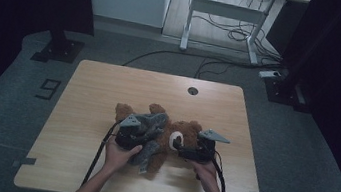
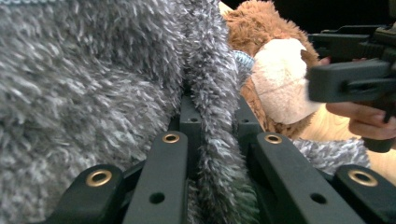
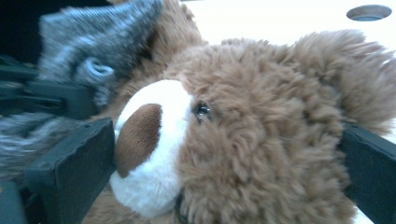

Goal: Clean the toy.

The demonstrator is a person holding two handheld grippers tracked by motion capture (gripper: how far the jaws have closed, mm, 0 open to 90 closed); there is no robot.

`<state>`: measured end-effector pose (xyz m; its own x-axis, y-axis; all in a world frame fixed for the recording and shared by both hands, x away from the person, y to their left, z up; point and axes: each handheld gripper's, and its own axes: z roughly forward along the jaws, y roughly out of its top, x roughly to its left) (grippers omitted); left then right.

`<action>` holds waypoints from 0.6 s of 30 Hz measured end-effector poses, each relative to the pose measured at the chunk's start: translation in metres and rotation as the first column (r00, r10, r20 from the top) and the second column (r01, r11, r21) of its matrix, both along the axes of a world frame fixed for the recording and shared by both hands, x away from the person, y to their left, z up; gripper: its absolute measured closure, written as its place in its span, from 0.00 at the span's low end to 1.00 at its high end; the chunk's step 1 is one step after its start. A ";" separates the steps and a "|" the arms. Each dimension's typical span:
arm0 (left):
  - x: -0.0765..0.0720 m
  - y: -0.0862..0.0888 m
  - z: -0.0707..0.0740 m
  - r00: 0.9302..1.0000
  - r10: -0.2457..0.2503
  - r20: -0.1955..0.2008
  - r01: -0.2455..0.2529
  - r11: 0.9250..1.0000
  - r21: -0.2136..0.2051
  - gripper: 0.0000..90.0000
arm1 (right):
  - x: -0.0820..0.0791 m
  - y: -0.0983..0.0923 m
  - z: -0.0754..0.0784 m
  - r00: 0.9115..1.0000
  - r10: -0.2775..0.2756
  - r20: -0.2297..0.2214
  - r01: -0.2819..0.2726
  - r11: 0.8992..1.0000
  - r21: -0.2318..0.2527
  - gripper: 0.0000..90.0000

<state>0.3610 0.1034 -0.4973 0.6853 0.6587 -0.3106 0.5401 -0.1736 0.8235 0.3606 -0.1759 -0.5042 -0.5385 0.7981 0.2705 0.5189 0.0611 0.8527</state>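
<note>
A brown teddy bear [image 1: 188, 131] lies on the wooden table [image 1: 109, 87], partly wrapped in a fuzzy grey garment [image 1: 152, 123]. My left gripper [image 1: 140, 134] sits on the bear's body, shut on a fold of that grey garment [image 2: 93, 93], which is pinched between its jaws [image 2: 217, 116]. The bear's cream snout [image 2: 280, 79] shows just beyond. My right gripper [image 1: 179, 145] is at the bear's head [image 3: 243, 130]. It [image 3: 224, 158] stands open wide, one jaw beside the snout and one behind the ear, with the head between them.
A round cable hole [image 1: 193, 90] is set in the table's far edge. Beyond the table stand a white desk frame [image 1: 189, 23], loose floor cables [image 1: 232, 34] and two black stand bases [image 1: 59, 50]. Bare tabletop lies to the left, right and far side of the bear.
</note>
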 end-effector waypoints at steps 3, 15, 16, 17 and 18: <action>-0.002 0.000 -0.001 1.000 0.000 -0.004 0.000 1.000 -0.018 0.88 | 0.000 0.004 -0.006 1.000 -0.007 0.007 0.007 0.999 -0.047 0.03; -0.019 -0.021 0.046 0.994 -0.025 0.105 0.028 0.999 -0.031 0.87 | -0.004 -0.007 -0.013 0.999 0.044 0.032 -0.043 0.999 -0.025 0.28; -0.018 -0.028 0.051 0.993 -0.034 0.112 0.037 0.999 -0.022 0.87 | -0.004 -0.007 -0.013 0.998 0.047 0.035 -0.046 0.999 -0.026 0.28; -0.016 -0.035 0.054 0.993 -0.043 0.112 0.045 0.999 -0.010 0.87 | -0.004 -0.007 -0.013 0.998 0.049 0.038 -0.048 0.999 -0.027 0.28; -0.013 -0.043 0.056 0.992 -0.052 0.111 0.051 0.999 0.005 0.87 | -0.005 -0.007 -0.013 0.998 0.050 0.042 -0.049 0.998 -0.026 0.29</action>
<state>0.3483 0.0609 -0.4415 0.7486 0.6220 -0.2294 0.4354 -0.2003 0.8777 0.3558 -0.1834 -0.5177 -0.5882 0.7762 0.2270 0.4781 0.1074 0.8717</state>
